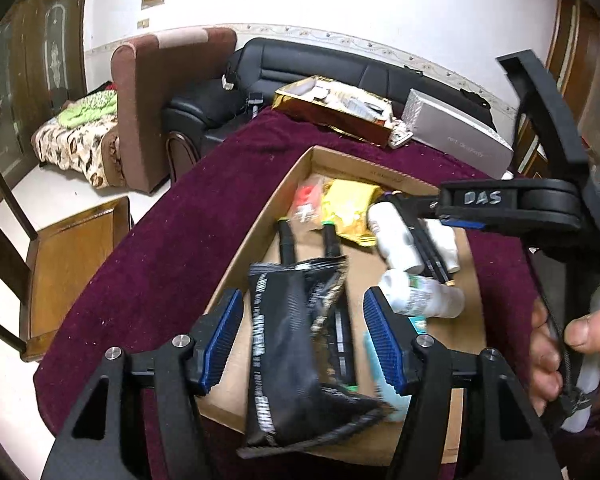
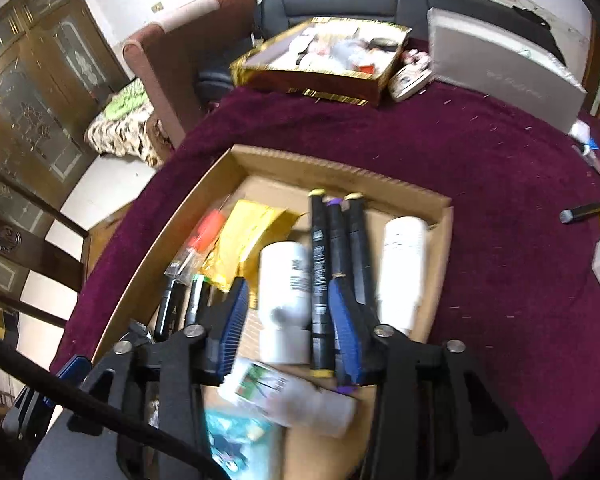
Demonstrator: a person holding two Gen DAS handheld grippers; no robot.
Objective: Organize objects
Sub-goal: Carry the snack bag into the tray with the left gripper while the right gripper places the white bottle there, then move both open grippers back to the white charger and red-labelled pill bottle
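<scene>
Left tongs (image 1: 304, 340) wide, we see a black pouch (image 1: 288, 344) between pads, untouched. Right tongs (image 2: 288, 332) apart around a white bottle (image 2: 284, 300) and marker (image 2: 320, 280), no grip. All in box (image 2: 204, 188), frame centre, on maroon surface (image 2: 500, 280).

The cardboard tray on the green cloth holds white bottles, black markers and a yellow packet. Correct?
Not quite: the cloth is dark maroon, not green, as the right wrist view shows. The cardboard tray does hold white bottles, black markers and a yellow packet.
</scene>
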